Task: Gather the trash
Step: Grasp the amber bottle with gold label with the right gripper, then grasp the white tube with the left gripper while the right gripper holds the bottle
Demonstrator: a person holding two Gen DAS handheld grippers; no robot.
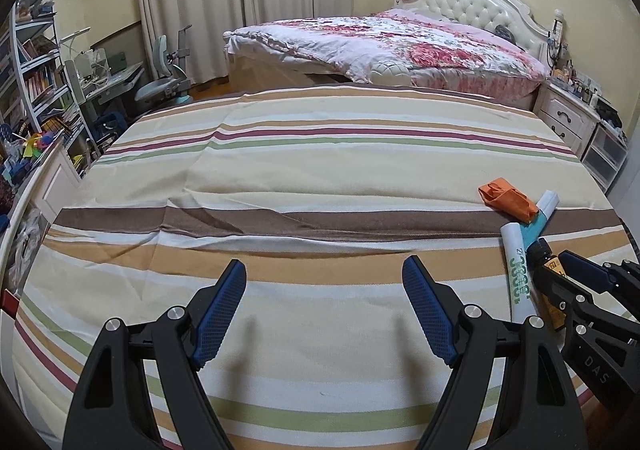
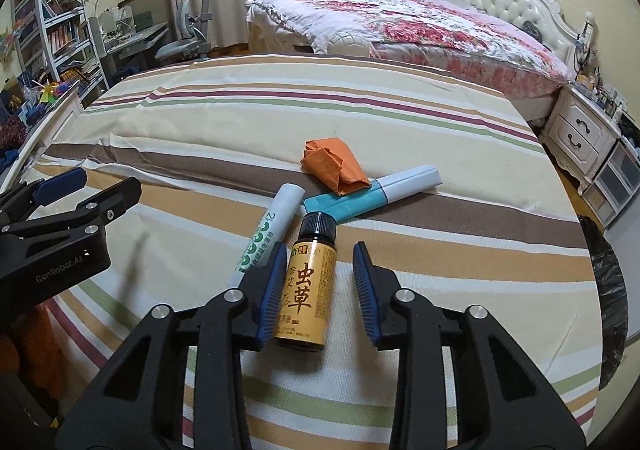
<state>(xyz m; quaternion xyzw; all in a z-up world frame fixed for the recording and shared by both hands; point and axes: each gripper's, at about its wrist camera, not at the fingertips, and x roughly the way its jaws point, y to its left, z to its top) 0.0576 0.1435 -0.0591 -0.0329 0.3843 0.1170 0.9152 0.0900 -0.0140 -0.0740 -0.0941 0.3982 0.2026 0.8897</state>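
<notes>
Trash lies on a striped cloth (image 2: 200,130): a small amber bottle (image 2: 308,282) with a black cap, a white tube with green print (image 2: 272,226), a teal-and-white tube (image 2: 384,190) and crumpled orange paper (image 2: 332,166). My right gripper (image 2: 320,274) is open with the bottle lying between its fingers, against the left pad. My left gripper (image 1: 324,286) is open and empty over the bare cloth, left of the trash. In the left wrist view the orange paper (image 1: 506,196), the white tube (image 1: 518,270) and the bottle (image 1: 548,278) sit at the right, beside the right gripper (image 1: 576,270).
A black trash bag (image 2: 608,290) hangs at the cloth's right edge. A bed with a floral quilt (image 2: 420,34) stands behind. White drawers (image 2: 580,138) are at the right. A bookshelf (image 1: 36,70), desk and chair (image 1: 164,78) are at the left.
</notes>
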